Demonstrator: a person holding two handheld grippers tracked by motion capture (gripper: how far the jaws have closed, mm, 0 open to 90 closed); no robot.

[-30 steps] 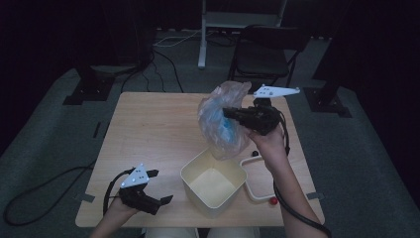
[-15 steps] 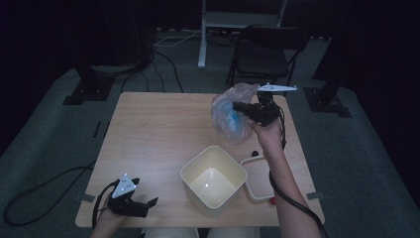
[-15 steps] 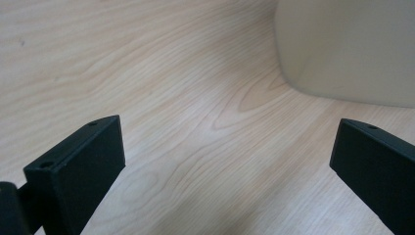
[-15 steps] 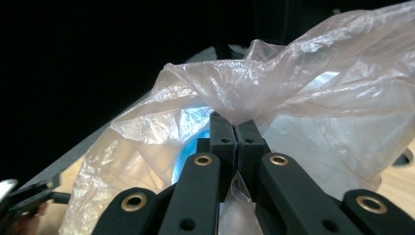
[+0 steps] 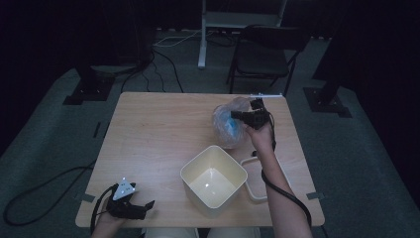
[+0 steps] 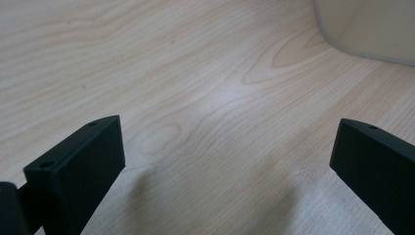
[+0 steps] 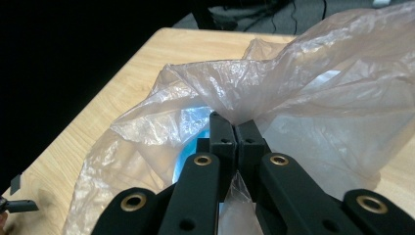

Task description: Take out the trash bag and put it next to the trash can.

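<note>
Between the right hand-held gripper point(image 7: 237, 128) jaws bunches a crinkled, translucent plastic bag point(image 7: 313, 93).

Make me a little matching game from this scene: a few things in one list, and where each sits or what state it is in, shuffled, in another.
Things:
1. left tool
2. right tool
3. cream tub
4. plastic bag

States:
A. pinched at a fold, with something blue inside
B. open, low over bare wood at the table's near left corner
C. standing near the table's front edge, nothing in it
D. shut tight on thin film

Pairs: 1-B, 2-D, 3-C, 4-A
</note>
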